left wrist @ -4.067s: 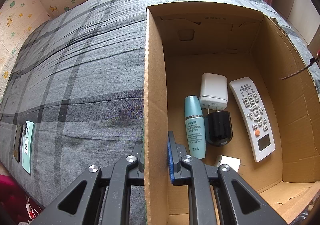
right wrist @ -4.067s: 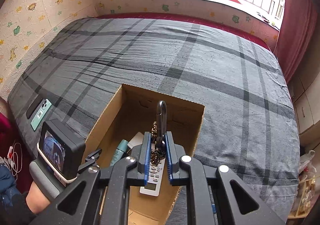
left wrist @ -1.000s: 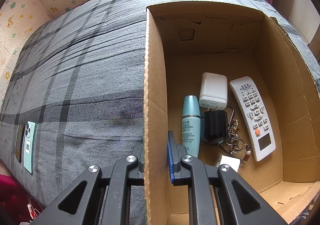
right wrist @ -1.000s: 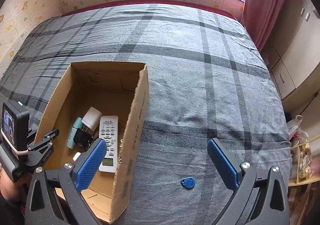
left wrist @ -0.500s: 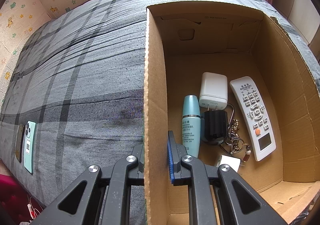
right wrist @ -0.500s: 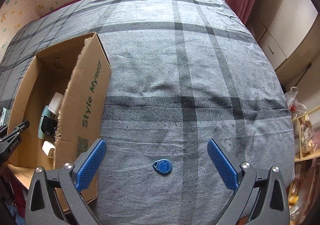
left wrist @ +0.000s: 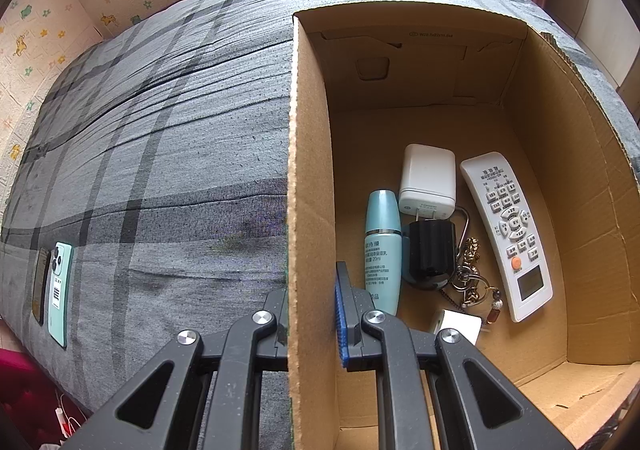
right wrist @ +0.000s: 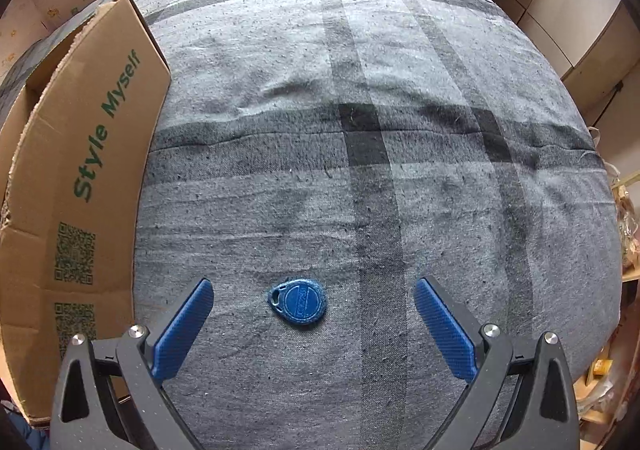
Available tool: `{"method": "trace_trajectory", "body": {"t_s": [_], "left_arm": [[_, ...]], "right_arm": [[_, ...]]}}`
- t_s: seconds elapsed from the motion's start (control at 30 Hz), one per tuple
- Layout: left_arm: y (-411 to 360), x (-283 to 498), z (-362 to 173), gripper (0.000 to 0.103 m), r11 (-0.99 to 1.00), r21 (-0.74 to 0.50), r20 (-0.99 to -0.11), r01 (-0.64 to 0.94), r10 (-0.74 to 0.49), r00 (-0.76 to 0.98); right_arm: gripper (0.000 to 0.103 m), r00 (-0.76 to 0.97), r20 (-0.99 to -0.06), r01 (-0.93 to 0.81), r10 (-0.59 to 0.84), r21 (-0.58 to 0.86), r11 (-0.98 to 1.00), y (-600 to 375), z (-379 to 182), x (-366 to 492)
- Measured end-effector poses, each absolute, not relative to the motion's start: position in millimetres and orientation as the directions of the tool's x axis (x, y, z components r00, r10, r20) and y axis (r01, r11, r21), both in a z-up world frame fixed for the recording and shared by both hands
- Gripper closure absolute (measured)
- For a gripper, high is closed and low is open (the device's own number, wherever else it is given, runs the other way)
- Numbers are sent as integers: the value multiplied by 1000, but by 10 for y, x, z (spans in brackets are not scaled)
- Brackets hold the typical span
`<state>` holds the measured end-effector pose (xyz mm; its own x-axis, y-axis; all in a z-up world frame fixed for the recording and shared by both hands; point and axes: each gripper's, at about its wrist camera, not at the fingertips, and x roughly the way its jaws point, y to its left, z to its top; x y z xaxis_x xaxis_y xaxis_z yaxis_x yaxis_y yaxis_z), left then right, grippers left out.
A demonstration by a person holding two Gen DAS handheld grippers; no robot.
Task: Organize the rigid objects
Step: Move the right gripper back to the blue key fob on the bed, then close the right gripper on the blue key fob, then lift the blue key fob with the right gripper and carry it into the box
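The right gripper [right wrist: 314, 324] is standing wide apart over the blue key fob [right wrist: 299, 302], which is lying on the grey bedcover [right wrist: 400, 189] between its fingers, untouched. The left gripper [left wrist: 312, 310] is clamping the near left wall of the cardboard box [left wrist: 308, 169]. Inside are already lying the teal bottle [left wrist: 382, 246], white charger [left wrist: 428, 179], black adapter [left wrist: 431, 254], keychain [left wrist: 470, 270] and remote [left wrist: 508, 230]. I judge the fob is the remaining item on this side; two phones [left wrist: 54, 282] are lying far left.

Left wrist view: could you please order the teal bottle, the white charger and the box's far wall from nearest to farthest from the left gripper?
1. Teal bottle, just beyond the left gripper, inside the cardboard box.
2. White charger, behind the bottle, slightly right.
3. Far wall, at the box's back end.
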<state>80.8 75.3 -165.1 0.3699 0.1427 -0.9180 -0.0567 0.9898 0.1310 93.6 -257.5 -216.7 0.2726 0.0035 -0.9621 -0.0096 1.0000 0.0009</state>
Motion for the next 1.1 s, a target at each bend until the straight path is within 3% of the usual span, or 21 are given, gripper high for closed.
{"method": "trace_trajectory", "body": {"t_s": [0.47, 0.63, 0.73, 0.8, 0.83, 1.1], "left_arm": [[738, 810, -1655, 88, 989, 137, -917, -55, 148, 370], [736, 813, -1659, 88, 989, 140, -917, -55, 150, 369], [733, 812, -1658, 88, 988, 141, -917, -55, 151, 369], [733, 812, -1658, 88, 989, 141, -917, -54, 151, 369], [733, 812, -1658, 88, 988, 141, -917, -54, 152, 369], [732, 812, -1658, 88, 989, 141, -917, -55, 151, 369]], "right_arm": [[4, 238, -971, 1, -8, -8, 1000, -2614, -2517, 855], [19, 247, -969, 2, -16, -16, 1000, -2639, -2500, 838], [37, 243, -970, -12, -17, -20, 1000, -2639, -2461, 839], [62, 246, -969, -27, -7, -14, 1000, -2570, -2398, 817], [68, 249, -968, -31, -13, -21, 999, -2554, -2385, 808], [68, 254, -967, -31, 1, -7, 1000, -2570, -2292, 800]]}}
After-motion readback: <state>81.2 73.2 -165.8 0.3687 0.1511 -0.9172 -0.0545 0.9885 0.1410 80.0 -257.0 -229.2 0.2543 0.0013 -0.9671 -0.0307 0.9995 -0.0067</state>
